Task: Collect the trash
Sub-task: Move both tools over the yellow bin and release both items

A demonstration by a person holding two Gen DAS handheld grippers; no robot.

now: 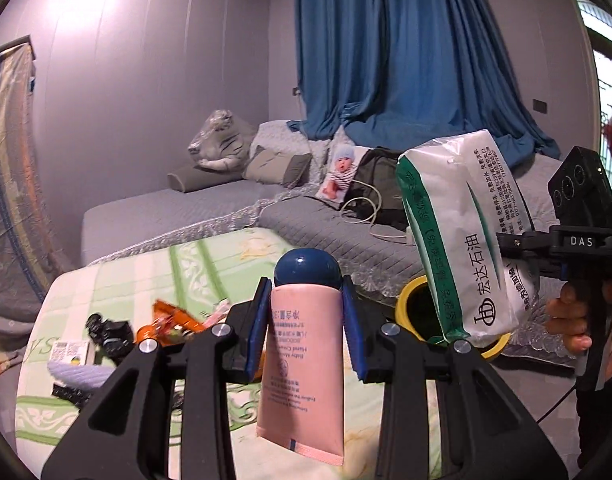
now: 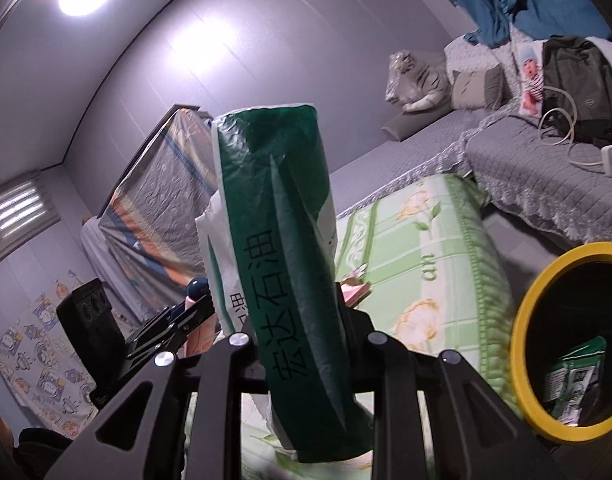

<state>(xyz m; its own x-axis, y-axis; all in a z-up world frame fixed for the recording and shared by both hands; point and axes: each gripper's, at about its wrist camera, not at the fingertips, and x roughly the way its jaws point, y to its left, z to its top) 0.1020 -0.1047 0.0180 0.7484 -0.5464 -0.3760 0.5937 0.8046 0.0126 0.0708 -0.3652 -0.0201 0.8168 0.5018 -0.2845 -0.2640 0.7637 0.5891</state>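
My left gripper (image 1: 308, 324) is shut on a pink hand-cream tube (image 1: 303, 364) with a round blue cap, held upright above the green floral bed cover (image 1: 209, 268). My right gripper (image 2: 295, 320) is shut on a green and white tissue pack (image 2: 281, 264), which also shows in the left wrist view (image 1: 464, 236), raised over the yellow-rimmed trash bin (image 1: 410, 300). In the right wrist view the bin (image 2: 524, 316) sits to the lower right with a green packet (image 2: 576, 380) inside. The tube and left gripper (image 2: 189, 300) show at the left there.
On the green cover lie an orange wrapper (image 1: 169, 320), a black object (image 1: 109, 332) and a small white box (image 1: 67, 352). Behind is a grey bed (image 1: 209, 208) with pillows, a plush tiger (image 1: 219, 146), a dark backpack (image 1: 376, 188) and a white cable. Blue curtain (image 1: 406, 48) at back.
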